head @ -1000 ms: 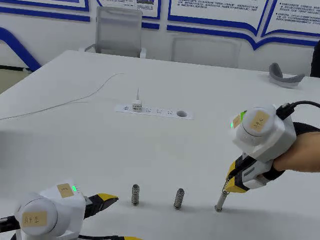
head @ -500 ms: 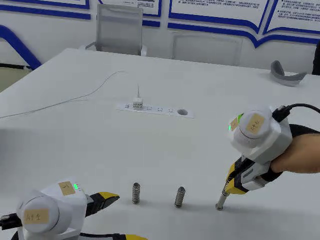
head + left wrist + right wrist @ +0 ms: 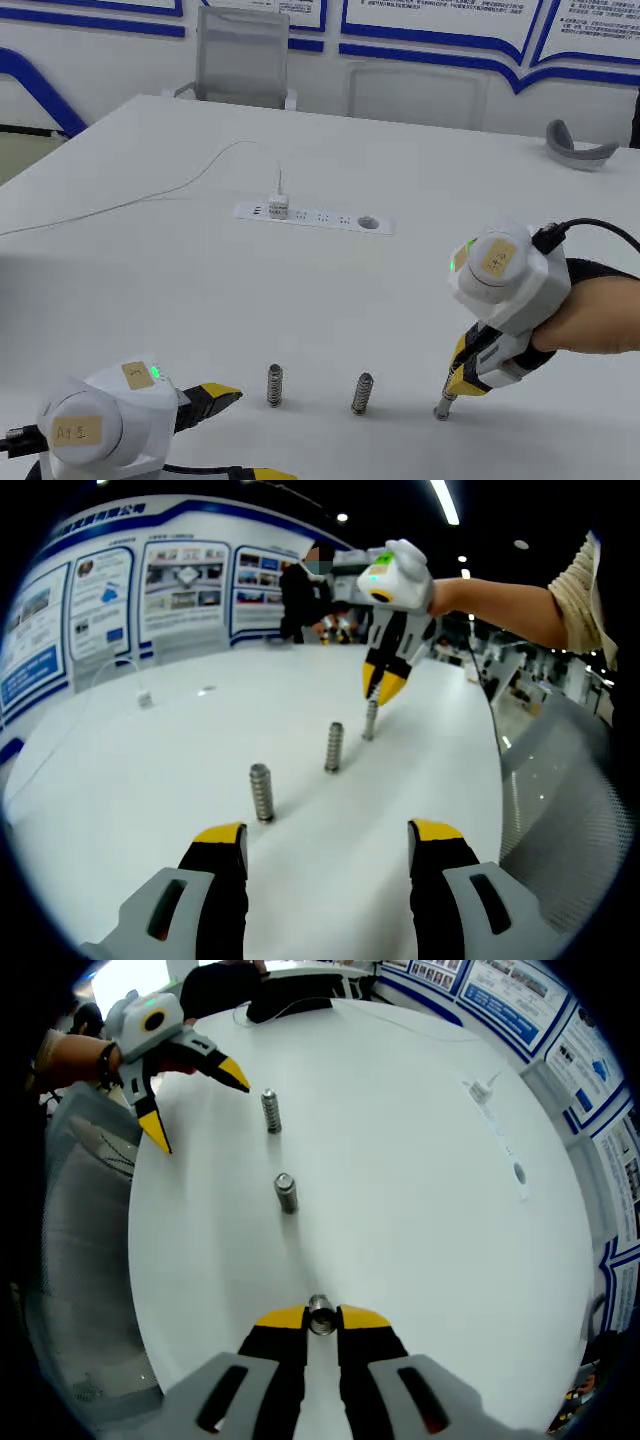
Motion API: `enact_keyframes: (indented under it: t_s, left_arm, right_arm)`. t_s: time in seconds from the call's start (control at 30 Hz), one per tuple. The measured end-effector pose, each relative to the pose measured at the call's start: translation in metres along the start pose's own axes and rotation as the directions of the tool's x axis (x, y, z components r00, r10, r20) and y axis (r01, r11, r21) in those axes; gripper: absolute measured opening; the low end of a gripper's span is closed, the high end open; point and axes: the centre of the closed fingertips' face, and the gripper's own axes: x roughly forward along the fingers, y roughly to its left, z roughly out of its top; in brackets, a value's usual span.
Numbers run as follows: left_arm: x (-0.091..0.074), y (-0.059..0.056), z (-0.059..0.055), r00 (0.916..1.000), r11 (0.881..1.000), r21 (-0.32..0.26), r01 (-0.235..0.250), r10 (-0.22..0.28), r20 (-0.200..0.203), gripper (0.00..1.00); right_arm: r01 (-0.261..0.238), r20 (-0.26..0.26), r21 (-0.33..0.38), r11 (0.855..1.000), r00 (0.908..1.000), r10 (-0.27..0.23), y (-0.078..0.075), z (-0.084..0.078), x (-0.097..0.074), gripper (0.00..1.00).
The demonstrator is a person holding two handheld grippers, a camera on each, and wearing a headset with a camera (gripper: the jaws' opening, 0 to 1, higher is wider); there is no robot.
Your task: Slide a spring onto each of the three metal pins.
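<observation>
- The right tongs [image 3: 461,384] sit at 4 o'clock in the head view. They lean down over the right pin [image 3: 440,409], jaws pinched on a spring [image 3: 320,1315] at its top. The tilt likely keeps the spring in line with the pin so it can slide down.
- The left pin [image 3: 275,385] and middle pin [image 3: 362,394] stand at 6 o'clock on the table [image 3: 320,290], each wearing a spring. The work looks about two thirds done.
- The left tongs [image 3: 325,832] hover at 7 o'clock in the head view, jaws wide apart and holding nothing, well clear of the row. They appear to be waiting.
- The right gripper view looks straight down on the spring's round end between the jaw tips, which the tongs' body hides in the head view.
- The left gripper view shows the three pins in profile, running toward 1 o'clock. The right pin's lower shaft looks bare, though it is too small to be sure.
</observation>
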Motion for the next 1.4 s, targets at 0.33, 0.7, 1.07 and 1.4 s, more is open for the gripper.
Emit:
enact_keyframes:
  t_s: [0.33,0.7,1.07,1.4]
  left_arm:
    - [0.001,0.0,0.0,1.0,1.0,-0.001,0.001,-0.001,-0.001,0.66]
    - [0.0,-0.001,0.001,1.0,1.0,0.001,0.0,0.0,-0.002,0.66]
    - [0.0,-0.001,0.002,1.0,1.0,0.0,0.0,0.0,-0.002,0.66]
    - [0.001,-0.001,0.001,1.0,1.0,0.001,0.0,0.0,-0.004,0.66]
  right_arm:
    - [-0.013,-0.01,0.016,1.0,0.9999,0.013,0.001,-0.005,0.011,0.12]
    - [-0.013,-0.02,0.024,1.0,0.9997,0.013,0.001,-0.007,0.02,0.13]
    - [-0.013,-0.026,0.031,0.999,0.9996,0.013,0.002,-0.011,0.027,0.13]
    - [-0.011,-0.008,0.038,0.999,0.9999,0.012,0.002,-0.009,0.029,0.13]
